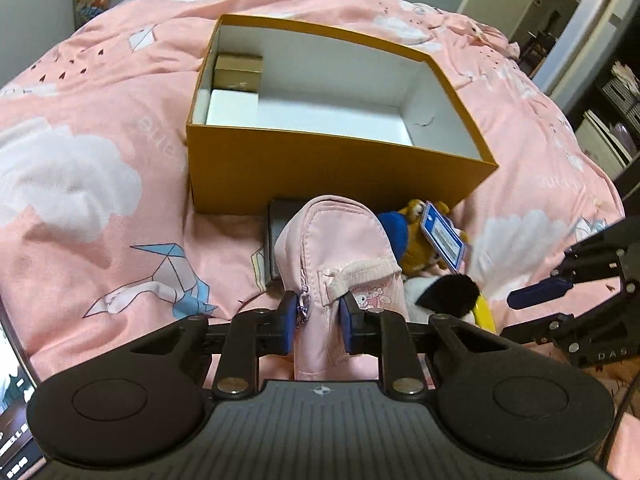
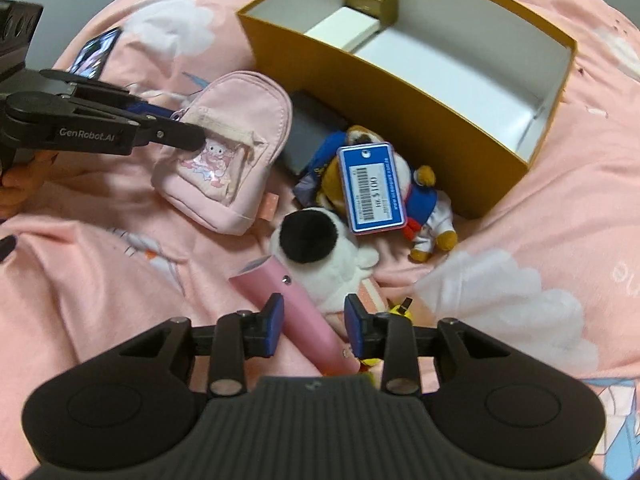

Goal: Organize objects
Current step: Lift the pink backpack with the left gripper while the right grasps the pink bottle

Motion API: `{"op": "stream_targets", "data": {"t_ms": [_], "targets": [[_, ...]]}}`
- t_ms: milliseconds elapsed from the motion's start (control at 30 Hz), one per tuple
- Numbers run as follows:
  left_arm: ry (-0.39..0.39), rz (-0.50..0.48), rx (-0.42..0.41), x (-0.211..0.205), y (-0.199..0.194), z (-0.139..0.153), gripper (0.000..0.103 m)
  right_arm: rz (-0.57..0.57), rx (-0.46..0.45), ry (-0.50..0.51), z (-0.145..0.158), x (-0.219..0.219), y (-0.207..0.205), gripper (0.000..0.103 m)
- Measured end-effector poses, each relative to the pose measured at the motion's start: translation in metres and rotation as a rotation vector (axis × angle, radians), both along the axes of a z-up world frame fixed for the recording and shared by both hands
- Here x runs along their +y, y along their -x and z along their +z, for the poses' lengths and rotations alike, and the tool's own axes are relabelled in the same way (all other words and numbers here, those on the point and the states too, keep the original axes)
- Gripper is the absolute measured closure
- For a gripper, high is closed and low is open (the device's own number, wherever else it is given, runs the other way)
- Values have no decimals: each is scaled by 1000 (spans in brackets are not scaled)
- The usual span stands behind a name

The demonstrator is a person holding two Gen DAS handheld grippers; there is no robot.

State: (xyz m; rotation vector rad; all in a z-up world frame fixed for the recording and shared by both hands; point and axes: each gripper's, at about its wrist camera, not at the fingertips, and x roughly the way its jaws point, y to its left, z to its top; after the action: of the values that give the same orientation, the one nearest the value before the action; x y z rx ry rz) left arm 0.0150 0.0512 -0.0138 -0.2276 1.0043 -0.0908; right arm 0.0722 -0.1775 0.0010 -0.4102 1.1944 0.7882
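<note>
My left gripper is shut on a small pink backpack, pinching it at the zipper and the front pocket. The right wrist view shows the same grip, left gripper on the backpack, just in front of the orange box. My right gripper points down at the bed, open. A pink tube lies slanted between its fingers, with a gap at the right pad. In the left wrist view the right gripper hangs at the right edge.
The orange box has a white inside and holds a gold box and a white box. A tagged bear plush, a black-and-white plush, a dark grey case and a phone lie on the pink quilt.
</note>
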Motion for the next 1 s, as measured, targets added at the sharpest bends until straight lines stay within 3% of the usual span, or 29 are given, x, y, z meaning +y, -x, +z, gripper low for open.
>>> {"op": "stream_targets", "data": {"t_ms": [333, 533, 767, 1000], "targets": [[-12, -5, -4, -2, 6, 4, 78, 83, 75, 51, -35, 21, -10, 65], [-3, -10, -12, -2, 7, 5, 78, 104, 58, 42, -41, 23, -6, 66], [36, -11, -47, 1, 8, 16, 79, 112, -8, 65, -21, 18, 9, 81], [76, 3, -123, 5, 3, 38, 79, 73, -58, 27, 24, 4, 13, 83]]}}
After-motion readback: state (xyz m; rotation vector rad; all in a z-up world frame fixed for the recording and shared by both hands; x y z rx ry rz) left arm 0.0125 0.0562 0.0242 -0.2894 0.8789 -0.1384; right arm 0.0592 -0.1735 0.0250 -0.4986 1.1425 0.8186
